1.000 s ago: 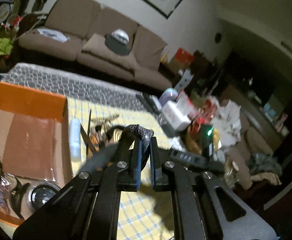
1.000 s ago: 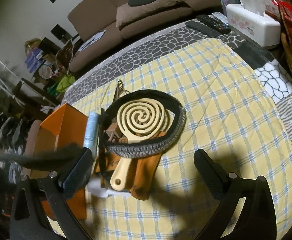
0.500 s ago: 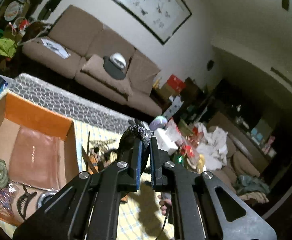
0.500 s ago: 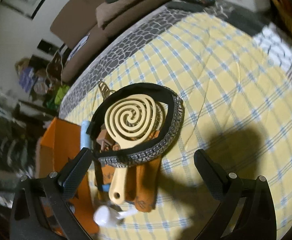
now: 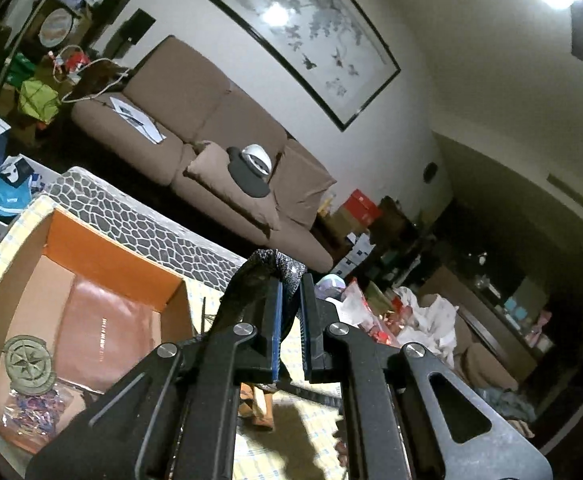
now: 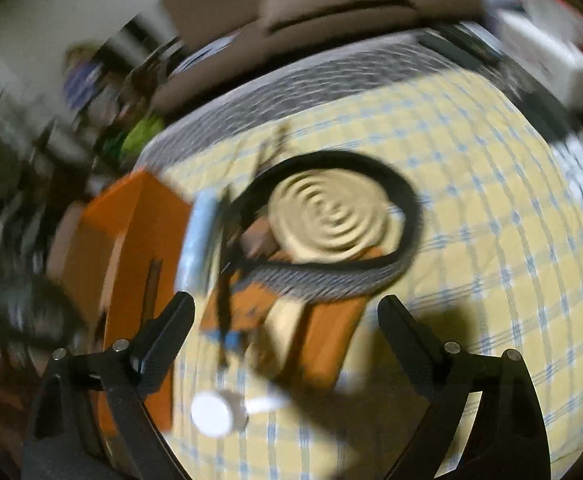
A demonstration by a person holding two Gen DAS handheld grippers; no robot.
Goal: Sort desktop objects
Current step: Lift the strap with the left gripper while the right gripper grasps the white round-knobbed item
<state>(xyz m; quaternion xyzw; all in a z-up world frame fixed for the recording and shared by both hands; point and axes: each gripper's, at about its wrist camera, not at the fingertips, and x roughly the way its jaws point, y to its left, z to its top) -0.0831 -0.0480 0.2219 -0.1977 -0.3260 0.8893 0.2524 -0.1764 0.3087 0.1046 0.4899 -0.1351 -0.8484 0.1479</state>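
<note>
black, speckled grey headband, looped.

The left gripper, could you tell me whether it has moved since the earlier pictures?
Yes. The left gripper has tilted upward: the sofa sits lower in its view, the framed picture has come fully into view, and the orange box has shifted right.

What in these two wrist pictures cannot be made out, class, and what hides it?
- Right wrist view: motion blur smears the spiral paddle and the orange item beneath it; what that item is stays unclear.
- Left wrist view: the left claw covers most of the pinched glittery band.
- Left wrist view: print on the brown wallet in the orange box is too small.
</note>
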